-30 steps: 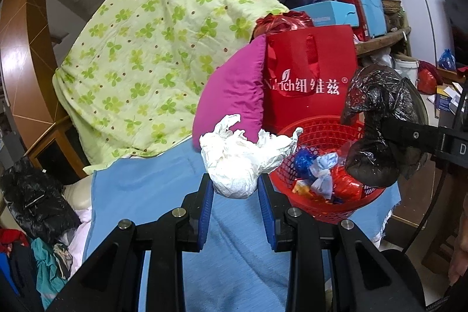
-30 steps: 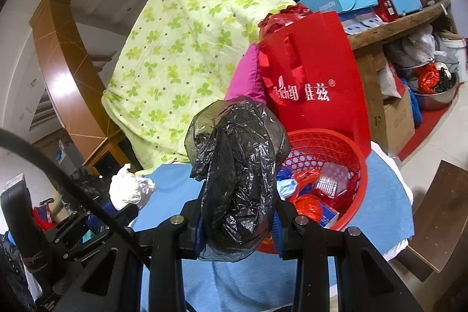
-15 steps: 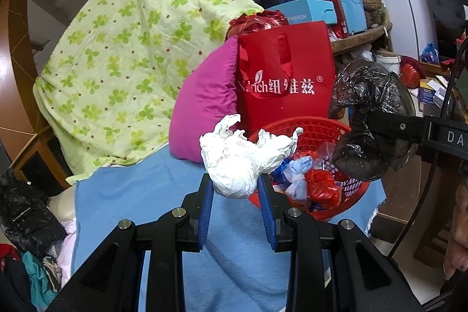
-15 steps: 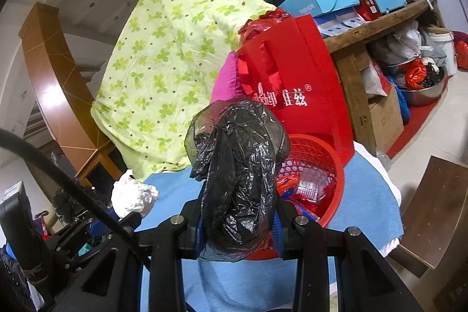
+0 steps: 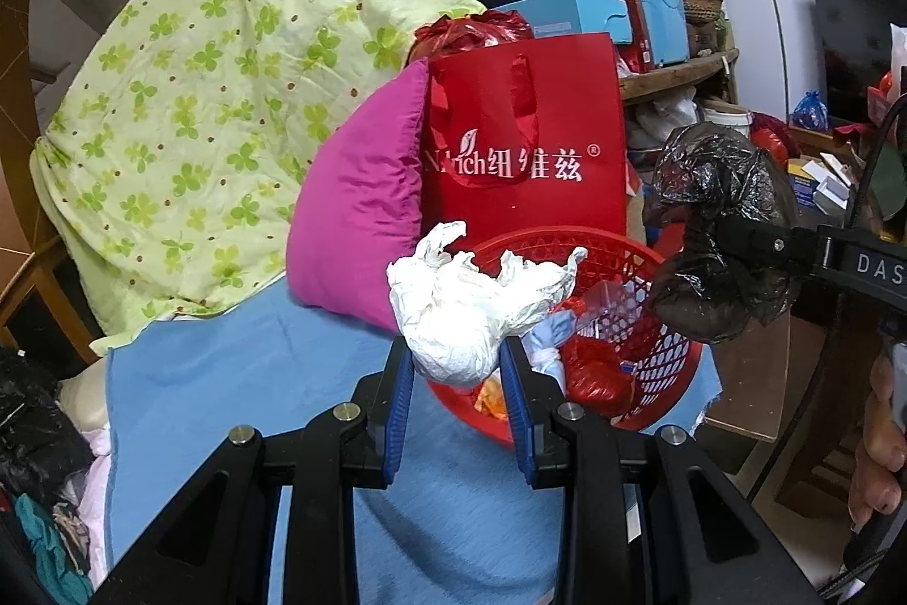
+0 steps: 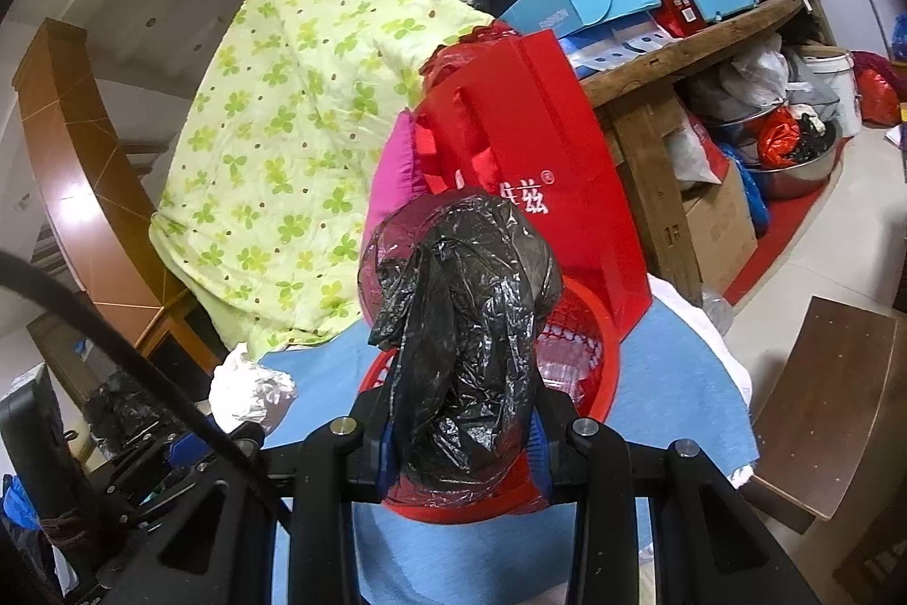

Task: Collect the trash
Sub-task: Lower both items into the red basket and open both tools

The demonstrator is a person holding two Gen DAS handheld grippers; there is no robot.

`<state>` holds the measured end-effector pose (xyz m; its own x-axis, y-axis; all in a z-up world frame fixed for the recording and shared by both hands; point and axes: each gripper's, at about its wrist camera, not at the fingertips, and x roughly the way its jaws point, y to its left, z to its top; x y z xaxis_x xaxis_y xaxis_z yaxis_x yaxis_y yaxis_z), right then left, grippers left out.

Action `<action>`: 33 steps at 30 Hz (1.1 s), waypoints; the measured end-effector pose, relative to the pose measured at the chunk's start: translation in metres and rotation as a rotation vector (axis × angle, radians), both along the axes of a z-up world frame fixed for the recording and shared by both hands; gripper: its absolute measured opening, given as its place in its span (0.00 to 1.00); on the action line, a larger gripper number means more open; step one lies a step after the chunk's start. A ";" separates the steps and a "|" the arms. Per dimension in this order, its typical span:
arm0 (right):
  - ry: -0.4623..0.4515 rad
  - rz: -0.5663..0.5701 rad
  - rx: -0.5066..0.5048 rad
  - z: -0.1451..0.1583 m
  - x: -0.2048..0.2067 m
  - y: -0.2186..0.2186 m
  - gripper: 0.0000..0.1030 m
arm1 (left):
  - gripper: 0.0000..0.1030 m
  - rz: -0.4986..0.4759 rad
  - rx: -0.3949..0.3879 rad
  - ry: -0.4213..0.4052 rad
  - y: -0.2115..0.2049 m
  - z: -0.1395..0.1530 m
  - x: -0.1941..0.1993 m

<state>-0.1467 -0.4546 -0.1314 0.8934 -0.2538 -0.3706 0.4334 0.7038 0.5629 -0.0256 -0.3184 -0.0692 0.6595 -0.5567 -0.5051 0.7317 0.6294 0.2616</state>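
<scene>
Carrying 2 pieces of trash toward a red basket point(image 5: 652, 265) already part full: left gripper point(image 5: 456, 355) fingers pinch a crumpled white wad point(image 5: 459, 316), right gripper point(image 6: 462, 429) fingers pinch a black plastic bag point(image 6: 462, 321). Neither is dropped in yet.

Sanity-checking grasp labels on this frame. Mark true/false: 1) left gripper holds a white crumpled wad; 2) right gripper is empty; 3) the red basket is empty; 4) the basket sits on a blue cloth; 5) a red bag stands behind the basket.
1) True: the left gripper is shut on the white crumpled wad.
2) False: the right gripper is shut on a black plastic bag.
3) False: the red basket already holds trash.
4) True: it rests on the blue cloth.
5) True: the red bag stands behind it.
</scene>
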 end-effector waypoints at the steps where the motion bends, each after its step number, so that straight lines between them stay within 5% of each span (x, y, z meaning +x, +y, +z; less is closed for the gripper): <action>1: 0.000 -0.005 0.001 0.000 -0.001 -0.002 0.37 | 0.32 -0.009 -0.006 0.012 -0.001 0.000 0.001; 12: 0.024 -0.047 0.006 -0.006 0.003 -0.026 0.37 | 0.32 -0.091 -0.056 0.179 -0.014 -0.009 0.030; 22: 0.055 -0.018 -0.010 -0.009 0.027 -0.026 0.37 | 0.35 -0.130 -0.064 0.202 -0.043 -0.014 0.046; 23: 0.061 -0.017 -0.014 -0.010 0.030 -0.026 0.37 | 0.38 -0.125 -0.060 0.202 -0.045 -0.015 0.048; 25: 0.081 -0.009 -0.019 -0.012 0.038 -0.027 0.37 | 0.60 -0.107 -0.052 0.195 -0.047 -0.018 0.052; 33: 0.144 0.030 -0.033 -0.023 0.065 -0.020 0.37 | 0.79 -0.022 -0.068 0.141 -0.020 -0.016 0.057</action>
<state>-0.0818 -0.4745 -0.1544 0.8389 -0.2425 -0.4874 0.4868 0.7348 0.4723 0.0310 -0.3384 -0.0848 0.5721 -0.6062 -0.5525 0.7720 0.6254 0.1132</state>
